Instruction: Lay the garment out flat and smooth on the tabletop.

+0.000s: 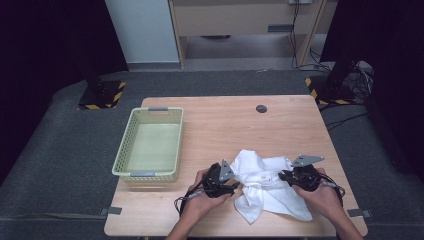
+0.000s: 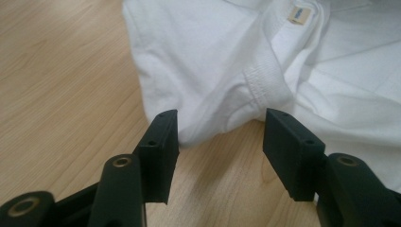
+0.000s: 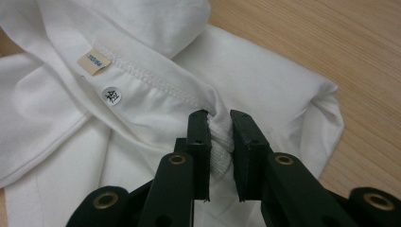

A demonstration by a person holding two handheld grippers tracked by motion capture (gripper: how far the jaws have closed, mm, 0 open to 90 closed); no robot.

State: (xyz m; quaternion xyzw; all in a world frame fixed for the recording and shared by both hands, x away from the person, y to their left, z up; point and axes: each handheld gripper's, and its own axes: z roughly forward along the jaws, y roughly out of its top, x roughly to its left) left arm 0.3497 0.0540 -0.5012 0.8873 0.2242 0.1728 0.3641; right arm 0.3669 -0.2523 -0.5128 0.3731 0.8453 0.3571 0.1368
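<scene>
1. High view — a white shirt (image 1: pixel 263 182) lies crumpled on the near right part of the wooden surface (image 1: pixel 225 125). A pale basket (image 1: pixel 150 145), nothing in it, stands well apart to the left. A small dark disc (image 1: pixel 261 108) sits near the far edge. The left tool (image 1: pixel 235 188) meets the shirt's left edge; the right tool (image 1: pixel 284 176) is at the bunched middle of the cloth, near the collar.

2. Left gripper view — the jaws stand apart, a fold of the shirt (image 2: pixel 227 75) just ahead of them and reaching into the gap. The pads do not press on it, so this tool holds nothing. The ribbed collar (image 2: pixel 260 80) runs past the right jaw, and a tan label (image 2: pixel 299 15) shows farther off. Bare wood lies to the left.

3. Right gripper view — the jaws are clamped on a ribbed band of the collar (image 3: pixel 218 142), the cloth pinched between the pads. The label (image 3: pixel 93 61) and a round sticker (image 3: pixel 111 95) lie beyond, inside the neckline. A folded part of the shirt (image 3: pixel 265 90) rests on the wood to the right.

4. Step in hand, as judged — arranging the shirt for folding: one side of the neckline is secured, the other is between grips.

5. Next move, as judged — the left tool needs a fresh hold on the collar or on the fold before it. That calls for advancing slightly, closing on one clean layer, then drawing the two tools apart to spread the cloth flat. A bite on several layers would leave the shirt bunched.
</scene>
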